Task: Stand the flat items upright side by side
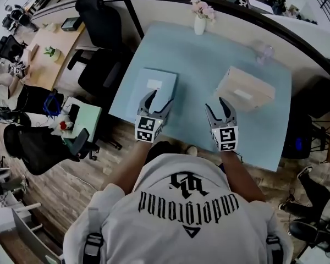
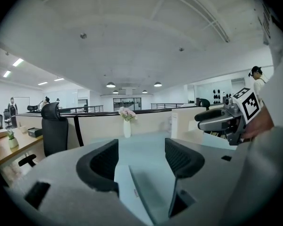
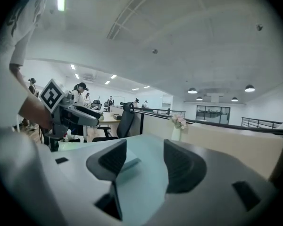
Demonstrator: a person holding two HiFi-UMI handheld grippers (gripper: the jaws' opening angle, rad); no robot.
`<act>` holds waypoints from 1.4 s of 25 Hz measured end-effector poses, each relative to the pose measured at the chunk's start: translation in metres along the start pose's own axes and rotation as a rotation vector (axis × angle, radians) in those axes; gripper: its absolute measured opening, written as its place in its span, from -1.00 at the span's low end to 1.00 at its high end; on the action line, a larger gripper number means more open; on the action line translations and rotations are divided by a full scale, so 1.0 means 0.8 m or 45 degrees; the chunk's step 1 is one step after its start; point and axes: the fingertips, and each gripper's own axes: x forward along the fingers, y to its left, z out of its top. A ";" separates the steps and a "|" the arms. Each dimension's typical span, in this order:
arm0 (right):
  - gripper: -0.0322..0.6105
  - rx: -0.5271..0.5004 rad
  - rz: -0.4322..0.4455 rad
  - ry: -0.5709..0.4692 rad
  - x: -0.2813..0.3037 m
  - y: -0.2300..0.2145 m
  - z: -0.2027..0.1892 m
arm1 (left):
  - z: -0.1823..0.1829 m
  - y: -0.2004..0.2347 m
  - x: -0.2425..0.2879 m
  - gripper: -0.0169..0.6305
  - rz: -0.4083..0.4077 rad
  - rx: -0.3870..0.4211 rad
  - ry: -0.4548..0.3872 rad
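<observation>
Left box [image 1: 157,80], right box [image 1: 245,89], vase [image 1: 200,25] behind

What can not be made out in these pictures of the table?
- Label print on the blue item and the beige item: head view, too small.
- A pale thing near the table's far edge: head view, blurred.
- Blue item's near end: left gripper view, hidden by the left gripper's body.

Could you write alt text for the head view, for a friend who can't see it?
From above, a person in a white shirt holds two open grippers over a pale blue table: the left gripper above a flat blue-grey item, the right gripper near a flat beige box. A vase of pink flowers stands at the far edge.
</observation>
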 end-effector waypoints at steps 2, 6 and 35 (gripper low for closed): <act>-0.14 0.004 0.036 -0.003 0.016 0.011 0.002 | -0.008 0.017 -0.004 0.03 0.028 -0.007 0.014; -0.14 0.007 0.095 0.013 0.054 0.036 0.002 | -0.020 0.057 -0.008 0.03 0.073 -0.029 0.034; -0.02 0.703 0.115 0.779 0.271 0.207 -0.210 | -0.284 0.273 0.047 0.04 -0.308 -0.406 0.728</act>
